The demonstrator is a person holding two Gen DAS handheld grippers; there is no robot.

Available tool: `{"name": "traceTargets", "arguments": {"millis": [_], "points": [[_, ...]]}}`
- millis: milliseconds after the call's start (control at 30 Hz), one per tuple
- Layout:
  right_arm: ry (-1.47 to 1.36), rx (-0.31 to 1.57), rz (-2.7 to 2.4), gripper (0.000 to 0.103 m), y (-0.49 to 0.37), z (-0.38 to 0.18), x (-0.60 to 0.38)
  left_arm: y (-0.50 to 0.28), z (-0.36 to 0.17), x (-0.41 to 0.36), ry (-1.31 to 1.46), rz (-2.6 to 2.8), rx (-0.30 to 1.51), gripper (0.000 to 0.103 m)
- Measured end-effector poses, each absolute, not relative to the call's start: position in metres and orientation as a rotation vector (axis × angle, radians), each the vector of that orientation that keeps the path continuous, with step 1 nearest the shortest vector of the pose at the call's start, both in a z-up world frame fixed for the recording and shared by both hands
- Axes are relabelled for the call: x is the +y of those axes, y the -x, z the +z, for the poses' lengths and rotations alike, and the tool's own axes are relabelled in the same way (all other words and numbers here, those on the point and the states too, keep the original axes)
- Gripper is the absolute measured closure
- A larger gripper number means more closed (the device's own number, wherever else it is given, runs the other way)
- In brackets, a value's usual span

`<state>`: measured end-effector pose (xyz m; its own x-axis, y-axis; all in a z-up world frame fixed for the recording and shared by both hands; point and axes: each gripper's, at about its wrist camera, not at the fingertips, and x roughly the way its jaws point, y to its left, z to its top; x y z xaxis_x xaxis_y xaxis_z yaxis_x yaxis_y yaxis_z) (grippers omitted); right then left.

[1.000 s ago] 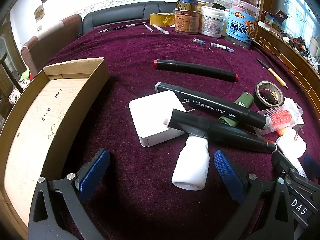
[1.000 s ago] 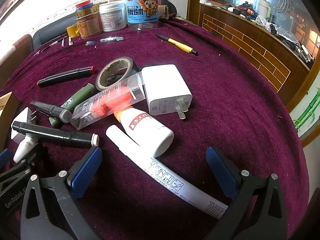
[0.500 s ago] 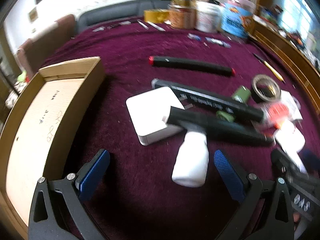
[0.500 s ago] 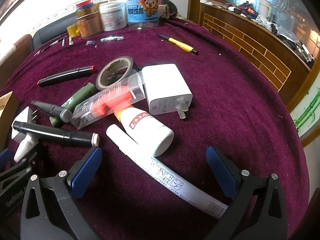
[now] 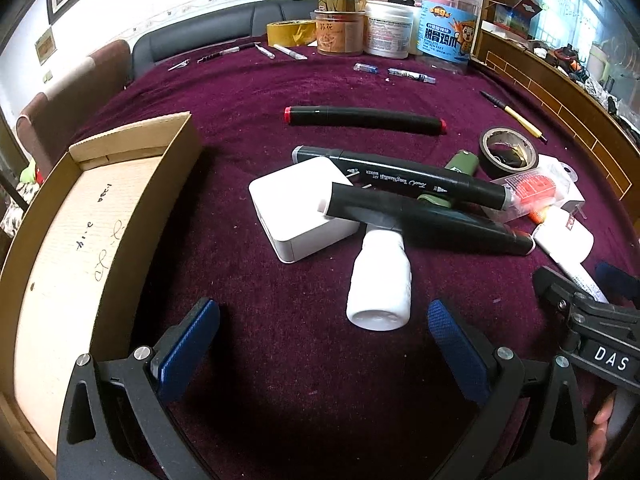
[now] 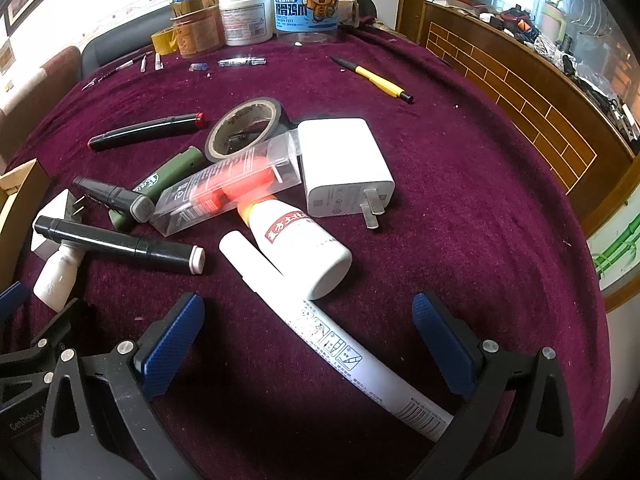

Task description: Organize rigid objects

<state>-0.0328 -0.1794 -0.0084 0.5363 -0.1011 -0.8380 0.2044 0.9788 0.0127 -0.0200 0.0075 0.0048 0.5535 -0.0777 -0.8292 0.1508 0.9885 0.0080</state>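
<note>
Both fingers of the left gripper [image 5: 322,344] stand spread wide with nothing between them, blue pads [image 5: 188,346] facing inward, low over the maroon tablecloth [image 5: 240,92]. Just ahead of them lies a small white bottle [image 5: 379,280], on its side with its flat base toward the camera; its neck is tucked under a black marker [image 5: 424,222] that crosses it and rests one end on a white charger block [image 5: 302,206]. A second black marker [image 5: 400,178] with printed lettering lies just behind, and a red-capped marker [image 5: 364,120] lies apart, farther back. An open cardboard box [image 5: 92,216] sits to the left of the pile.

The right gripper [image 6: 308,344] is likewise spread open and holds nothing. Between its blue pads passes a long white tube [image 6: 340,344] that lies on the cloth, touching a white glue bottle [image 6: 300,248] with an orange tip. Beyond them are a clear packet with a red item [image 6: 228,188], a white plug adapter [image 6: 344,172], a tape roll [image 6: 246,126] and a green cylinder [image 6: 168,178].
</note>
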Motion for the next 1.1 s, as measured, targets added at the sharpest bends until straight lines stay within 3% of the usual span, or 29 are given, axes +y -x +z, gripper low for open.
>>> {"name": "traceTargets", "arguments": {"millis": [167, 433, 633, 967, 1100], "points": [[-0.114, 0.919, -0.247, 0.000, 0.052, 0.004, -0.184, 0.021, 0.008, 0.013, -0.082, -0.135, 0.996, 0.002], [-0.115, 0.544, -0.319, 0.000, 0.097, 0.060, -0.197, 0.051, 0.048, 0.033, -0.023, -0.229, 0.809, 0.002], [-0.075, 0.534, -0.328, 0.000, 0.081, 0.060, -0.191, 0.043, 0.036, 0.038, -0.006, -0.281, 0.968, 0.002], [-0.240, 0.550, -0.280, 0.000, 0.086, 0.037, -0.221, 0.021, 0.033, 0.014, -0.046, -0.309, 0.987, 0.002], [-0.325, 0.573, -0.276, 0.000, 0.085, 0.032, -0.236, 0.007, 0.022, -0.002, -0.060, -0.311, 1.032, 0.012]]}}
